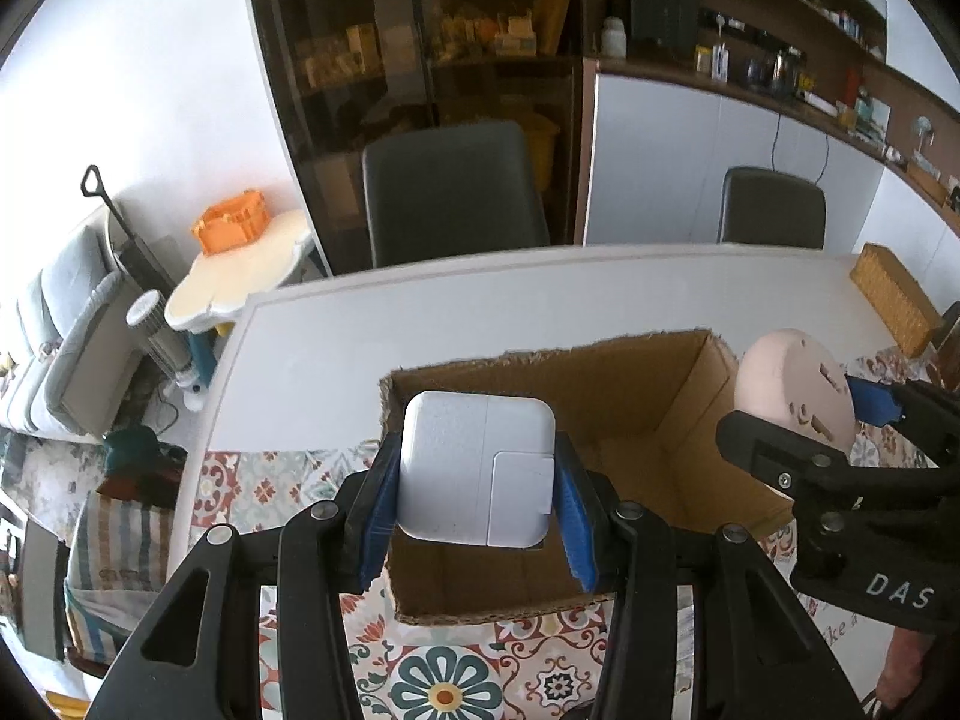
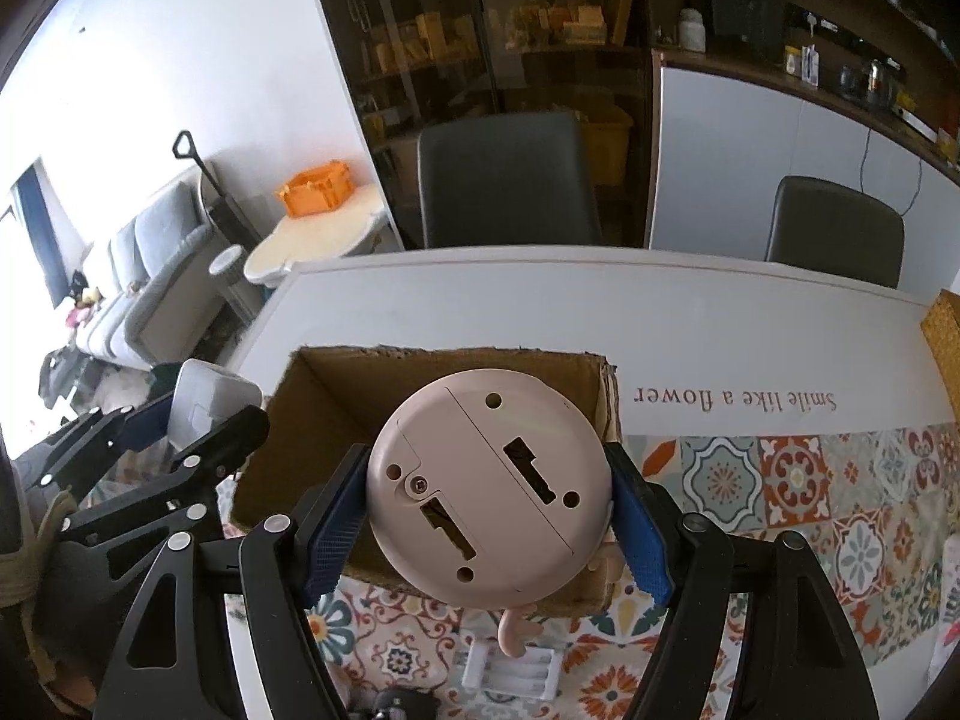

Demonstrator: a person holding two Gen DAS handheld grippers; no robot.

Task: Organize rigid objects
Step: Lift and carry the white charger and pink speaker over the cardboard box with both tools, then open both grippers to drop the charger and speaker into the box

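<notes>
Reading "Smile like a flower" (image 2: 733, 401) is easy on the white table (image 2: 540, 306). "DAS" shows on the right gripper (image 2: 489, 519), which squeezes a pink round gadget (image 2: 486, 492) over the cardboard box (image 1: 630, 396). Beside it, the left gripper (image 1: 477, 480) pinches a white charger (image 1: 474, 468).

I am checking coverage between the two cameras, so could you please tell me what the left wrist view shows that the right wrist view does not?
Only the left wrist view shows the front face of the white power adapter clamped in the left gripper, and most of the floor of the cardboard box.

Only the right wrist view shows the flat underside of the pink round device held in the right gripper, the white battery holder on the patterned mat, and the "Smile like a flower" lettering.

Both show the box, both grippers, the white table and two dark chairs.
</notes>
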